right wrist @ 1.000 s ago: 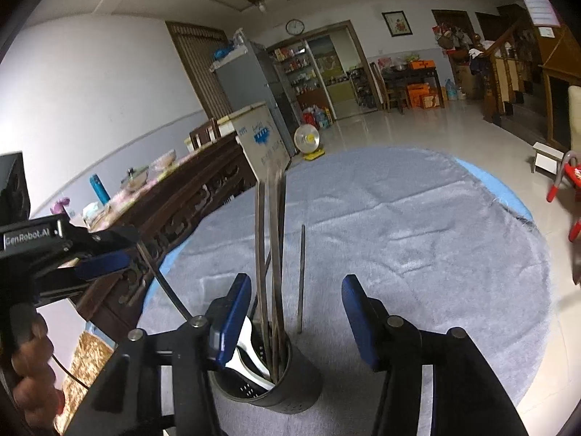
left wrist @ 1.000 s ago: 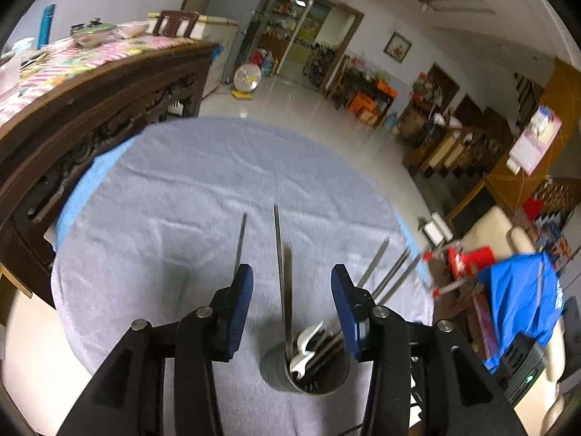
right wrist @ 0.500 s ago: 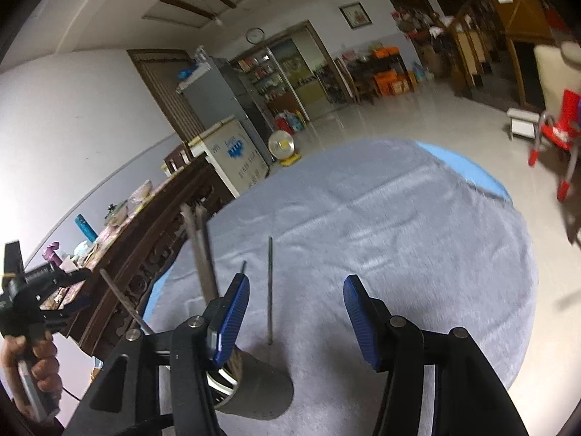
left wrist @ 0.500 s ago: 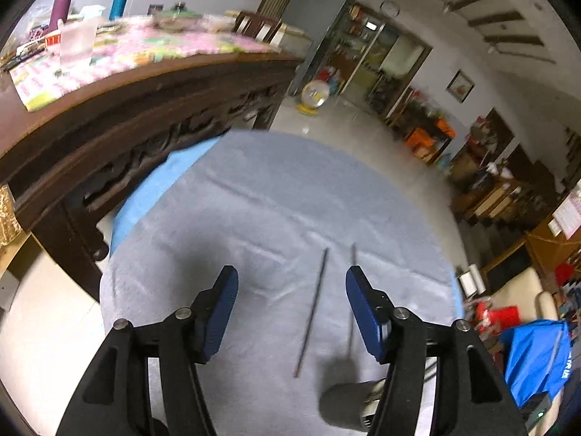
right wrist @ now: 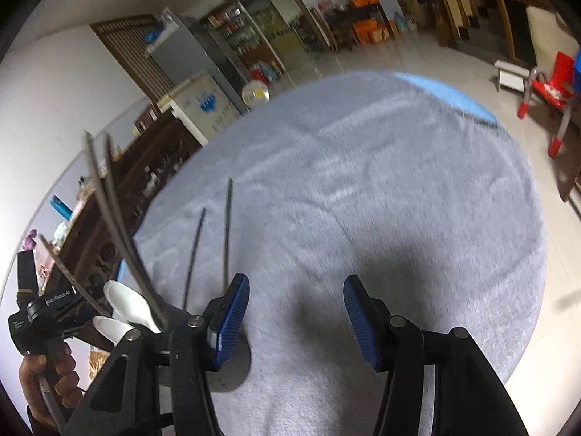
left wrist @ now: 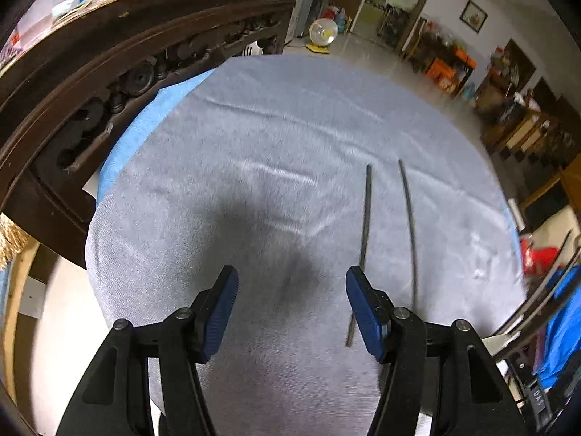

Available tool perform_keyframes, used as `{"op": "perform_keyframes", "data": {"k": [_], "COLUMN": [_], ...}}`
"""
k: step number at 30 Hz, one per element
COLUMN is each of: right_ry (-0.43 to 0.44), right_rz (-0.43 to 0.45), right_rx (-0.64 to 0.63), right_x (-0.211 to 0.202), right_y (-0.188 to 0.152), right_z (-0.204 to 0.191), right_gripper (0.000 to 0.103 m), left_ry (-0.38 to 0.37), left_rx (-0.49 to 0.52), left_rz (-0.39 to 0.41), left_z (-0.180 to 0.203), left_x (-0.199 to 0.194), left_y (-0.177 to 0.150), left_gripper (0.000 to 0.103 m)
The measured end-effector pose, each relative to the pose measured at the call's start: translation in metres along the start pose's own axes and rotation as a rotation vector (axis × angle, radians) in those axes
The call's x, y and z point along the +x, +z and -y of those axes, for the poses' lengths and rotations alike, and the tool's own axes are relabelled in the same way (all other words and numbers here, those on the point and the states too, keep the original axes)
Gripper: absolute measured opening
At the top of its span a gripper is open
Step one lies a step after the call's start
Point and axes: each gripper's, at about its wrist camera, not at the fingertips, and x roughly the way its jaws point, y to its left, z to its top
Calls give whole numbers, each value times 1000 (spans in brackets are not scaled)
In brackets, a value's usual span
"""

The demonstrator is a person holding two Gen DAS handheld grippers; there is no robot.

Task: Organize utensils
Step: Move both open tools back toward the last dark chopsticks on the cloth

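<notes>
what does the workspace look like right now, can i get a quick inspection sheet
surface: round table under a grey cloth, wrinkled.
job's things: two chopsticks lying side by side, apart, on the cloth; metal holder with more chopsticks and white spoons.
clutter: nothing seen on the cloth.
grippers: left tongs open, empty; right tongs open, empty.
cables: one below the hand gripping the left handle.
surroundings: carved dark sideboard, floor fan, red chair.

A round table covered by a grey cloth [left wrist: 254, 152] over a blue underlayer [left wrist: 145, 123] carries 2 thin dark chopsticks [left wrist: 365, 239] lying side by side, and a grey metal utensil holder [right wrist: 232, 367] stands beside them.
</notes>
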Motion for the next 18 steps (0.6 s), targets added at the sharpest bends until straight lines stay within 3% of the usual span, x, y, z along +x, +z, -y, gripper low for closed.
{"op": "perform_keyframes", "data": {"k": [18], "right_ry": [-56], "right_rz": [-61], "right_rx": [-29], "right_x": [28], "right_y": [-1], "right_z": [3], "right_gripper": [58], "left_ry": [49], "left_rx": [81], "left_rz": [-61], "left_z": [13], "left_x": [39], "left_y": [-4], "left_gripper": [63]}}
